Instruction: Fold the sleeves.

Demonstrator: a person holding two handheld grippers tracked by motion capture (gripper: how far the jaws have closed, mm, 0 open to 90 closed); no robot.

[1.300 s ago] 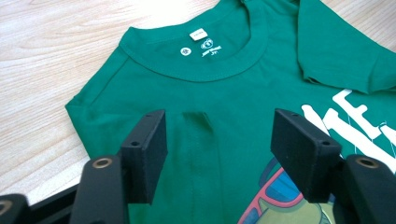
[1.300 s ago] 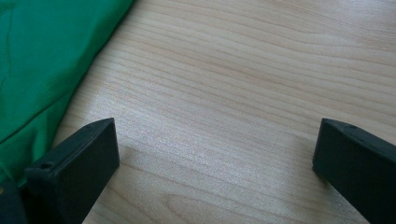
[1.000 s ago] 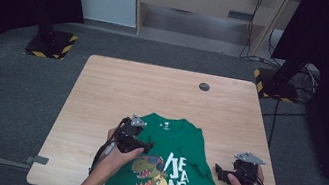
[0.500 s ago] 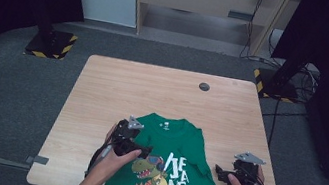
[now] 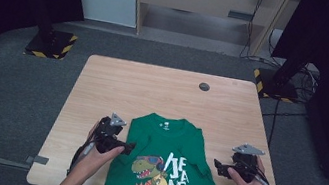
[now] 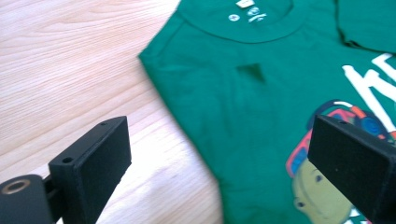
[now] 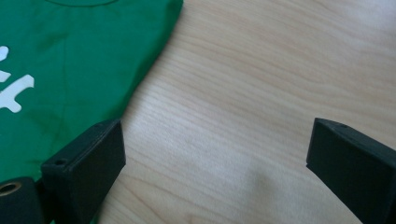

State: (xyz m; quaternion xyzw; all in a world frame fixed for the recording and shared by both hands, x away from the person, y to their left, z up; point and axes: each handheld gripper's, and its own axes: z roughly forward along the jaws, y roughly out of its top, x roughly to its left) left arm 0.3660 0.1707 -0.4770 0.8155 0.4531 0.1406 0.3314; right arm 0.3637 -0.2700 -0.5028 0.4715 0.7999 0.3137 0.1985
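A green T-shirt (image 5: 165, 163) with a dinosaur print and white letters lies flat at the front middle of the wooden table (image 5: 162, 92), collar away from me. My left gripper (image 5: 129, 146) hovers at the shirt's left edge. Its jaws have just been opening and stand wide in the left gripper view (image 6: 219, 135), with the shirt's edge (image 6: 243, 107) lying under them, unpressed. My right gripper (image 5: 217, 166) is open just right of the shirt. In the right gripper view (image 7: 217, 140) bare wood lies between its jaws and the shirt's right edge (image 7: 70, 70) is at the left.
A small black round disc (image 5: 204, 86) sits on the table's far right part. Two stand bases with yellow-black stripes (image 5: 51, 44) (image 5: 275, 85) flank the table on the grey floor. Cables (image 5: 281, 112) run along the right side.
My left gripper has slid left from over the shirt to its left edge, jaws wider. The right gripper has lifted a little. The shirt lies as before.
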